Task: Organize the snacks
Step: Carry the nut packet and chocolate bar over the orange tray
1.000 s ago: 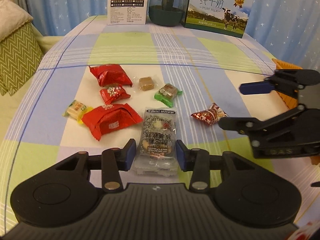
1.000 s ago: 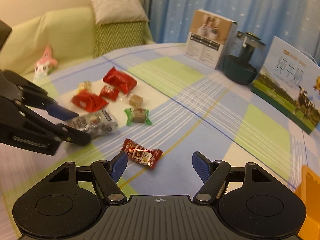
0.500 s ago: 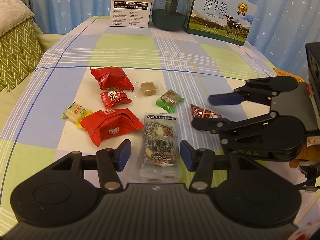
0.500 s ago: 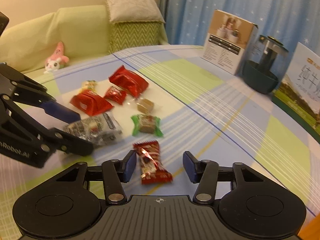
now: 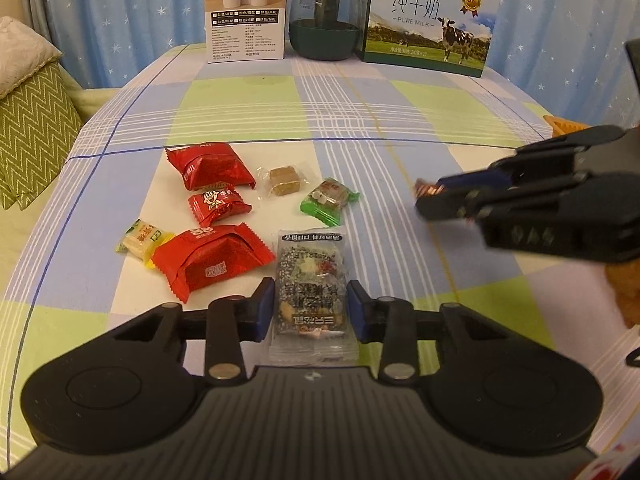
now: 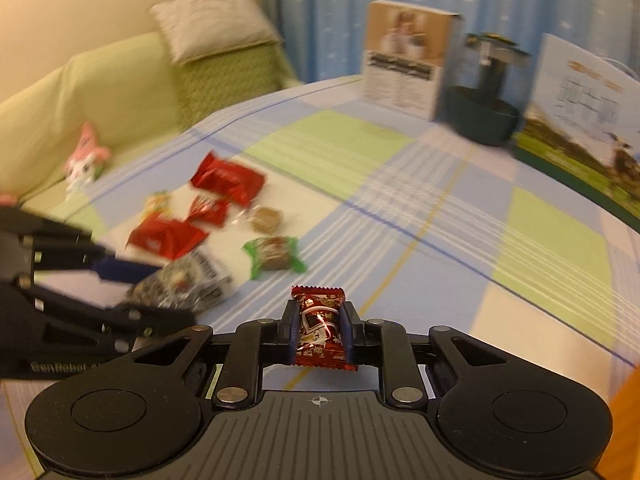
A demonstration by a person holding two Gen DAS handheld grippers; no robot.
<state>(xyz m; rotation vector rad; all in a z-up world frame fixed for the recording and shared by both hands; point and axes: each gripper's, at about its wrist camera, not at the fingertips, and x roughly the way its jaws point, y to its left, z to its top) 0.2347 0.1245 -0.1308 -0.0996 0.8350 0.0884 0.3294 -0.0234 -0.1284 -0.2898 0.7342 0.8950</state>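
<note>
My left gripper straddles a clear speckled snack packet lying on the checked tablecloth. Its jaws are closing, and both blue pads touch the packet's sides. My right gripper is shut on a dark red foil candy, held upright between the pads. In the left wrist view that gripper sits to the right, with the candy's end showing at its tips. Loose on the cloth lie three red packets, a yellow candy, a brown cube and a green candy.
At the table's far edge stand a printed box, a dark green glass pot and a milk carton. An orange object pokes in at the right edge. A green sofa with cushions and a plush toy lies left.
The right gripper closed on the dark red candy and took it off the cloth, drawing back to the right. The left jaws widened, then narrowed onto the speckled packet.
</note>
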